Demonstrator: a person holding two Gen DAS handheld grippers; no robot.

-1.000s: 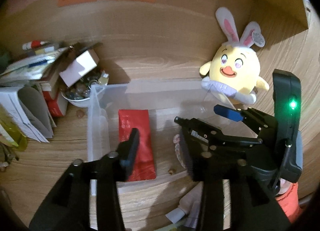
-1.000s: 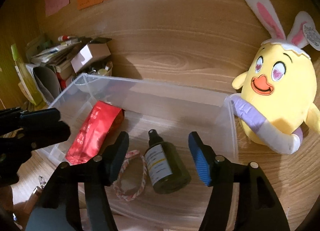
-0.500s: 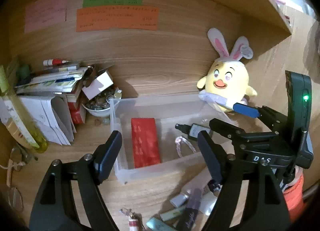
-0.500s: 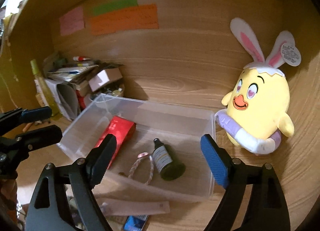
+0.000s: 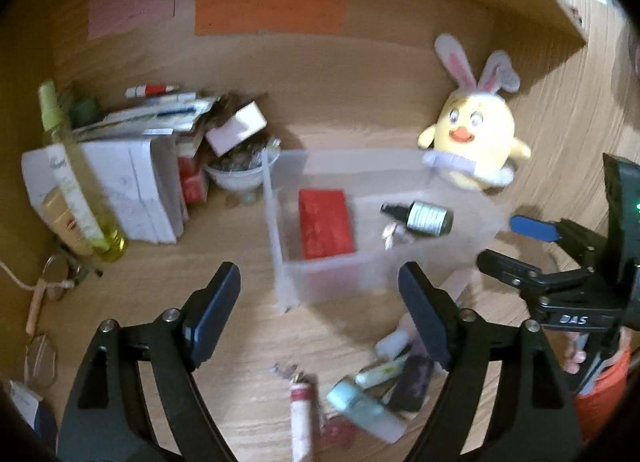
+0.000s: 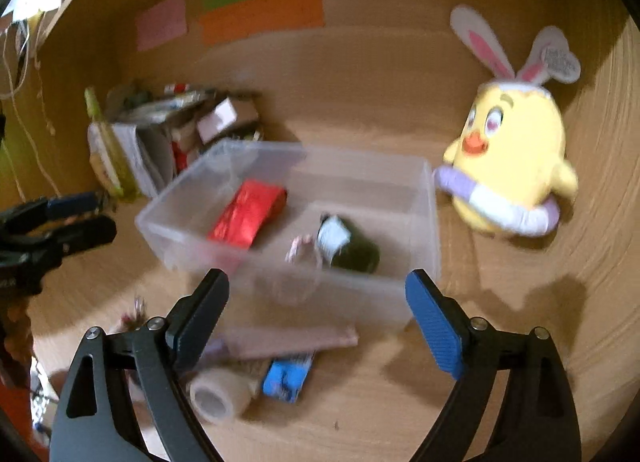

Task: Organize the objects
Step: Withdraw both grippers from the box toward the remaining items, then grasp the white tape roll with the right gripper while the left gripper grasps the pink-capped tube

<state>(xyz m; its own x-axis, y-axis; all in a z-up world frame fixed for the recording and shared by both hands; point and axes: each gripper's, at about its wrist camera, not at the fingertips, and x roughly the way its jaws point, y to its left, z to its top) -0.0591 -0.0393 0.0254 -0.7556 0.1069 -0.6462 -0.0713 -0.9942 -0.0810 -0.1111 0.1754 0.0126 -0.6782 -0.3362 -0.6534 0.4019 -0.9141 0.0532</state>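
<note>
Bin lies beyond both opening grippers' empty fingers.

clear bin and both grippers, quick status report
Left gripper and right gripper opening, both empty. Clear bin holds red packet, dark bottle. Loose items lie in front of it.

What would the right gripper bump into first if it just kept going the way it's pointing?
Probably the near wall of the clear plastic box, which sits straight ahead between the opening, empty fingers of the right gripper. Depth is hard to judge in this blurred view.
</note>
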